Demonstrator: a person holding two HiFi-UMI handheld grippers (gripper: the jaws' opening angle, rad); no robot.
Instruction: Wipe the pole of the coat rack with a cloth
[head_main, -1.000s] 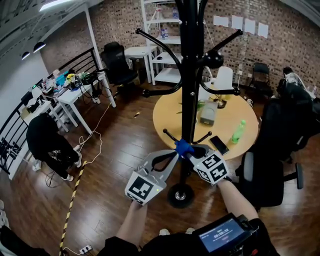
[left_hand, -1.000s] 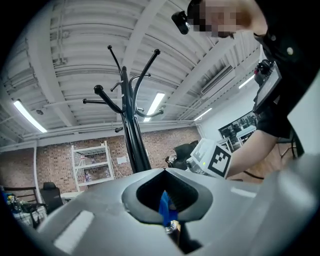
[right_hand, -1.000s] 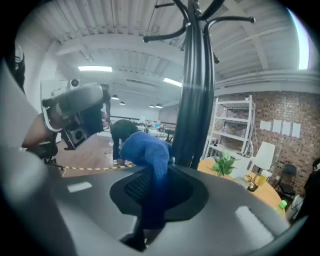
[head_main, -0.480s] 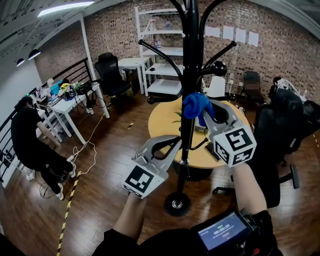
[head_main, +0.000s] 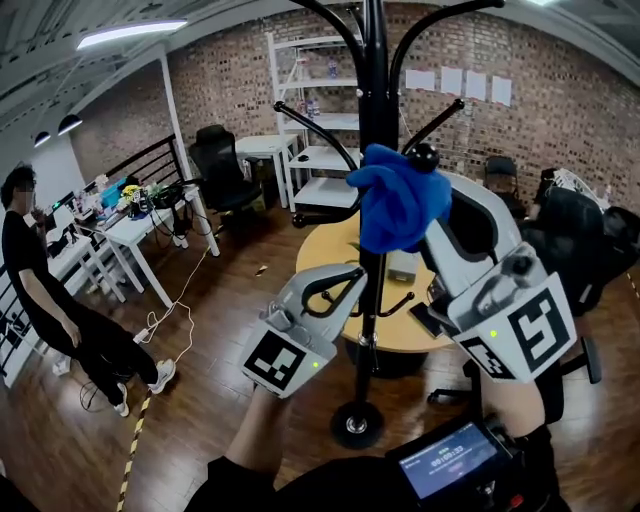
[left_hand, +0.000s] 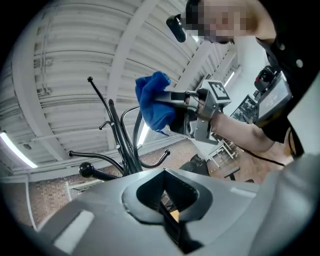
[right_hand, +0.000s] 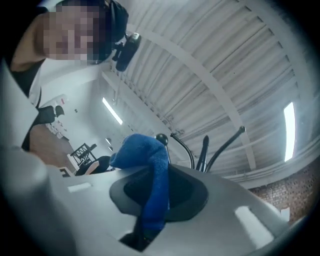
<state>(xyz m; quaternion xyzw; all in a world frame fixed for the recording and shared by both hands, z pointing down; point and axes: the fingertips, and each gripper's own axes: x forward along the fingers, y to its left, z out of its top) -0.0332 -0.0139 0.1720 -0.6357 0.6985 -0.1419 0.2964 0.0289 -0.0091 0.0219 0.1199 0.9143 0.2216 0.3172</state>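
The right tongs (head_main: 440, 215) clamp the blue cloth (head_main: 398, 205), bunching it against the coat rack's pole (head_main: 372, 100) from 3 o'clock, probably to rub it. The left tongs (head_main: 350, 282), pressed together and empty, hover lower at 9 o'clock.

wood floor (head_main: 220, 385) — coat rack base (head_main: 356, 424), round table (head_main: 322, 250)

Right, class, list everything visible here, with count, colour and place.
black metal coat rack: one, black, centre
blue fabric cloth: one, blue, high up at the pole
round wooden table: one, pale yellow, behind the rack
white shelving unit: one, white, by brick wall
black office chairs: at least two, black, back left and right
standing person: one, dark clothes, far left
left tool: one, grey, shut, empty, beside pole
right tool: one, grey, shut on cloth
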